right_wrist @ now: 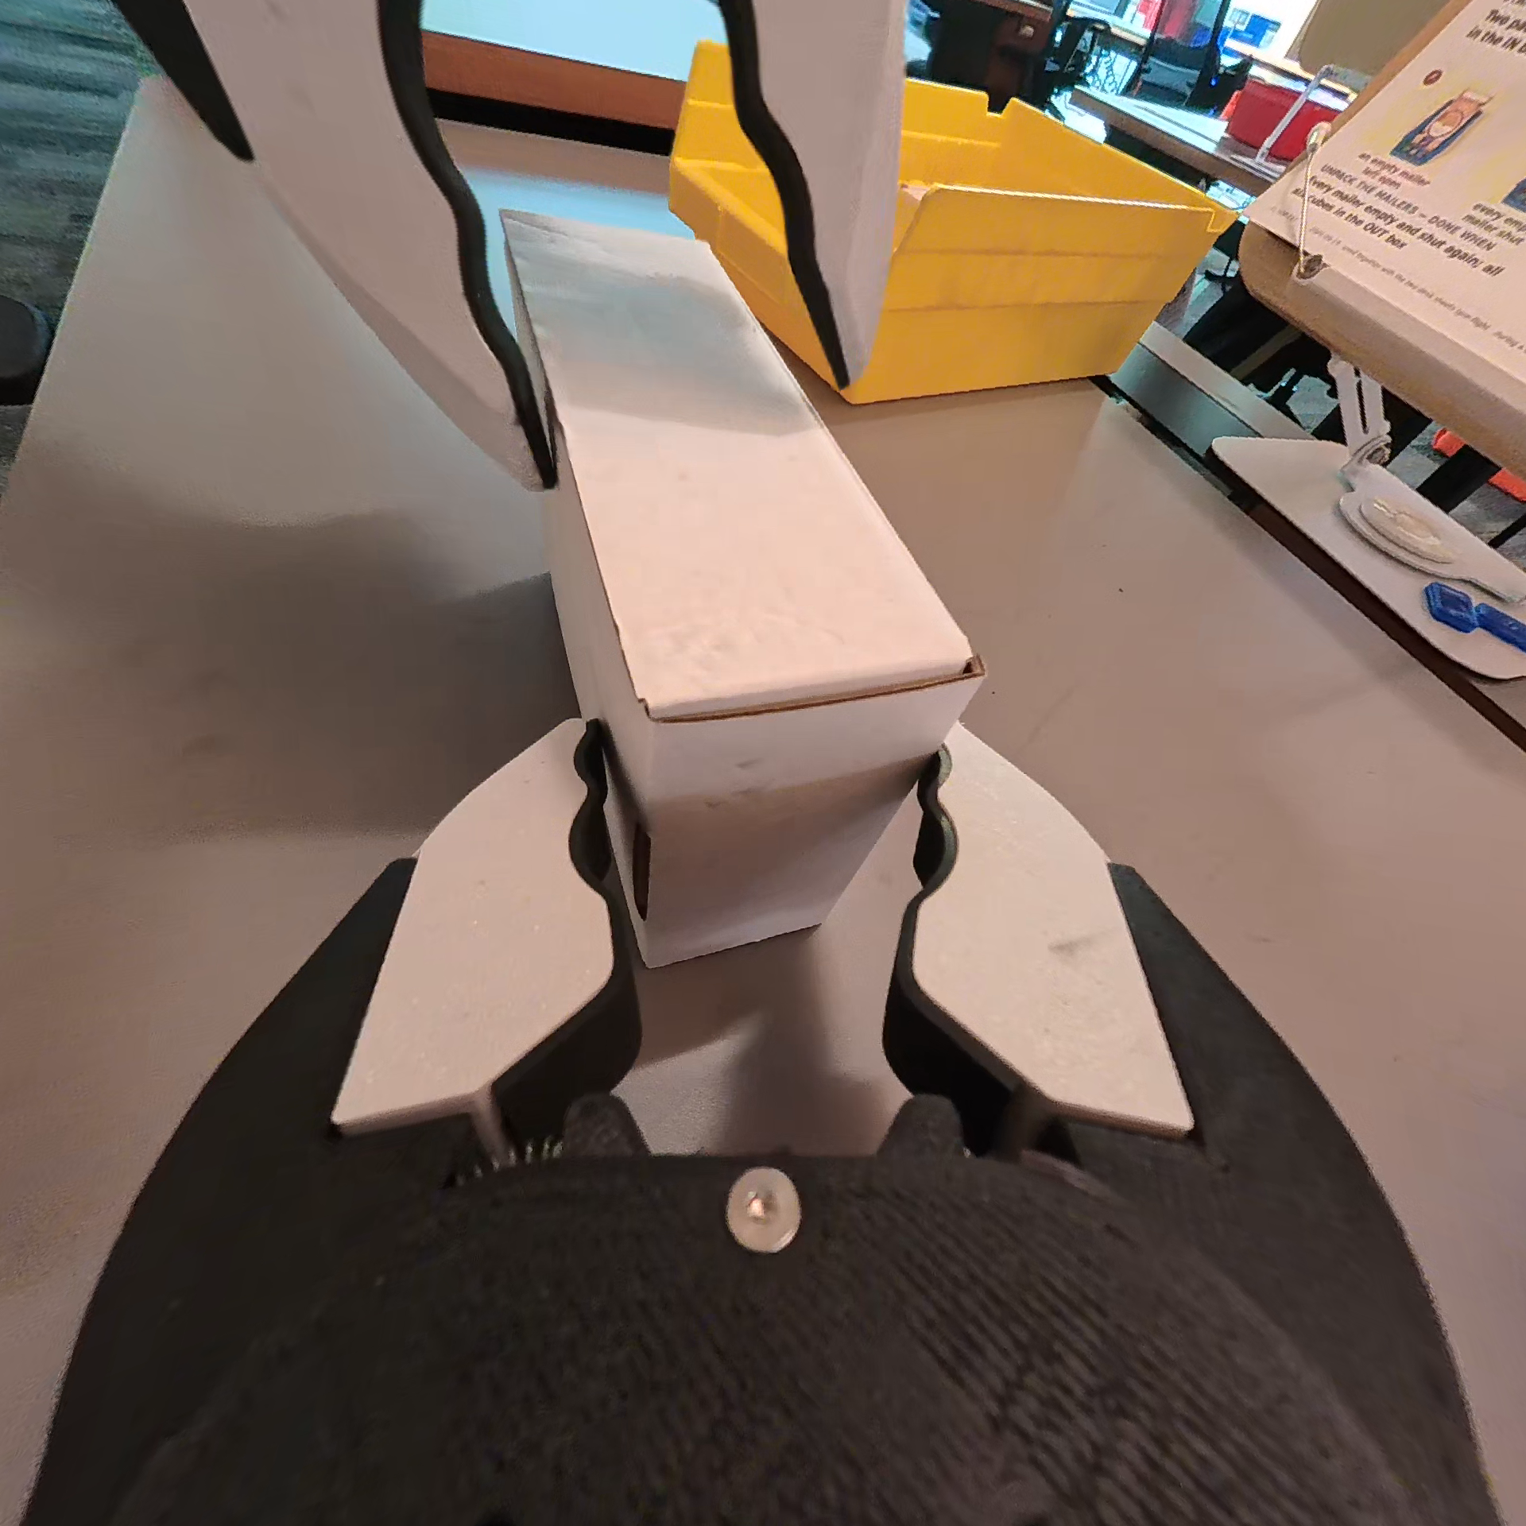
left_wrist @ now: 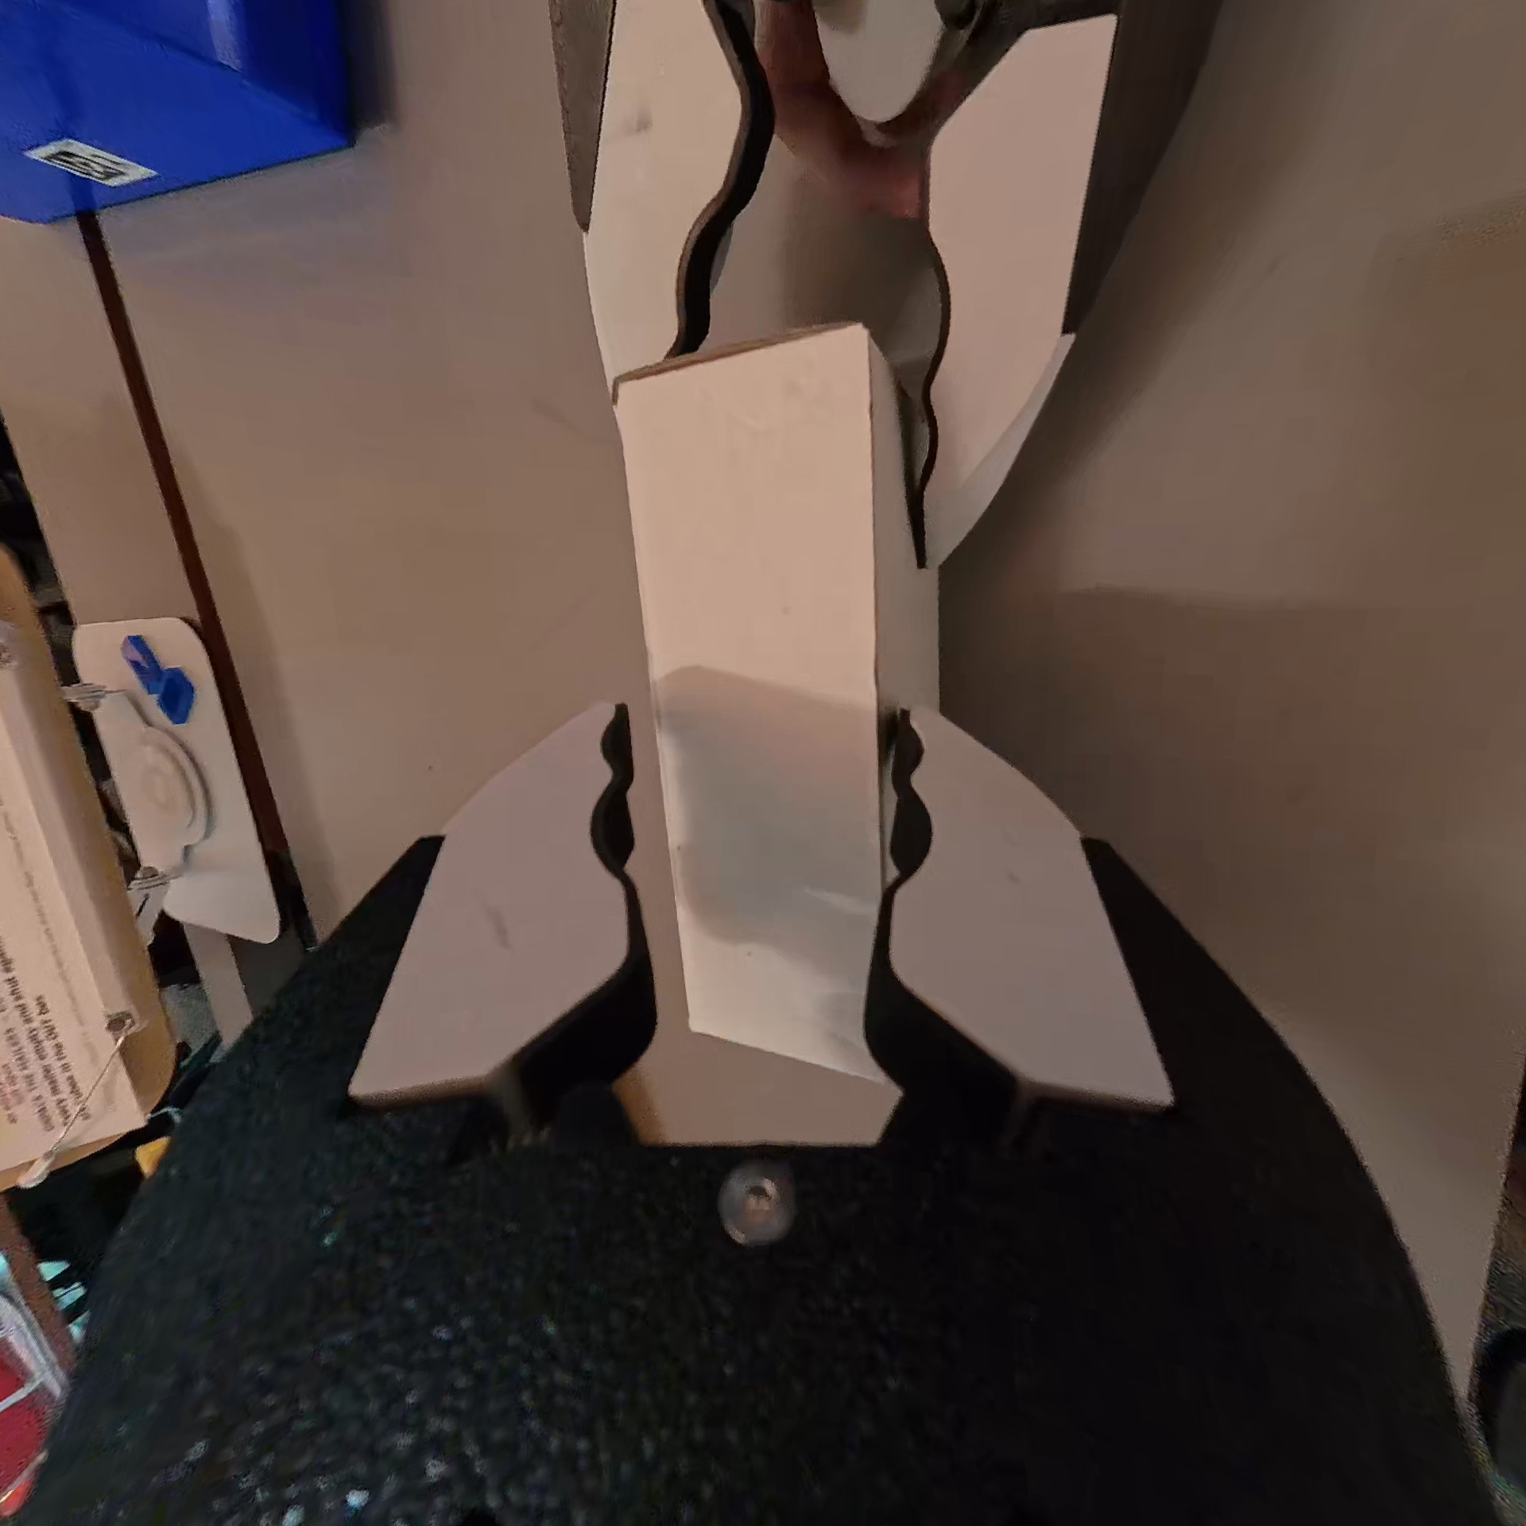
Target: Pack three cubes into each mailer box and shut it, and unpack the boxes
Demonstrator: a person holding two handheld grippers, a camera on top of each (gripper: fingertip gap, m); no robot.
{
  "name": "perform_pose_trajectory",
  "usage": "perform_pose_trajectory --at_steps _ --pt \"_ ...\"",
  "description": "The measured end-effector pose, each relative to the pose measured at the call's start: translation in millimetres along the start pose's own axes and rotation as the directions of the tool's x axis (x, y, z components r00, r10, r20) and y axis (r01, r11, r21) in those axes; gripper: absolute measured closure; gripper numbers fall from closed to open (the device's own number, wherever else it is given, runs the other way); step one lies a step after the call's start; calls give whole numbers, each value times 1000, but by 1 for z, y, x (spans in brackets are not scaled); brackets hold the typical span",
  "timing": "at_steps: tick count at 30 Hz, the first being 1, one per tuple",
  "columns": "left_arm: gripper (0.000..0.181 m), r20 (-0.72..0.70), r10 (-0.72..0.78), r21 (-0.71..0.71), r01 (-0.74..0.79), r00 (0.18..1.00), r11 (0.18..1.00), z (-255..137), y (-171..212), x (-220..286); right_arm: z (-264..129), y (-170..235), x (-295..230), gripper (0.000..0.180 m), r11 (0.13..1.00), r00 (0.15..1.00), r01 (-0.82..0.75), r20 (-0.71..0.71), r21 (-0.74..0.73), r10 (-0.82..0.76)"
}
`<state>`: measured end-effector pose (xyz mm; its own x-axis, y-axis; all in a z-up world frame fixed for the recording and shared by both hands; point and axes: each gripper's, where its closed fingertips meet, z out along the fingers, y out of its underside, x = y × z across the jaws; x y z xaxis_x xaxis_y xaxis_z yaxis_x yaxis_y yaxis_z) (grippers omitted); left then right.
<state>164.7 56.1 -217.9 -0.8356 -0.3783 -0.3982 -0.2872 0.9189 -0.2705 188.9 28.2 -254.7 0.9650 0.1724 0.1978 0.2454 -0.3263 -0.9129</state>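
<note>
**Both grippers pinning the mailer box, one at each end**

My right gripper (right_wrist: 764, 760) is nearest, its jaws partly open and pressed against the sides of the white mailer box (right_wrist: 727, 528) at the lidded end, apparently to keep it steady on the grey table (right_wrist: 248, 661). At the far end my left gripper (right_wrist: 685, 413) straddles the box, one fingertip against its side. Beyond sits the yellow bin (right_wrist: 1032, 281).
</note>
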Motion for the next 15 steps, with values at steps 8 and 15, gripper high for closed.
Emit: perform_pose_trajectory --at_steps 8,15 --pt "126 -196 -29 -128 3 980 992 3 2 3 1 1 -3 108 1000 1000 11 19 -7 -11" --pt "127 -322 -74 -149 27 944 989 -1 1 4 1 1 -4 108 1000 999 27 20 -4 -27"
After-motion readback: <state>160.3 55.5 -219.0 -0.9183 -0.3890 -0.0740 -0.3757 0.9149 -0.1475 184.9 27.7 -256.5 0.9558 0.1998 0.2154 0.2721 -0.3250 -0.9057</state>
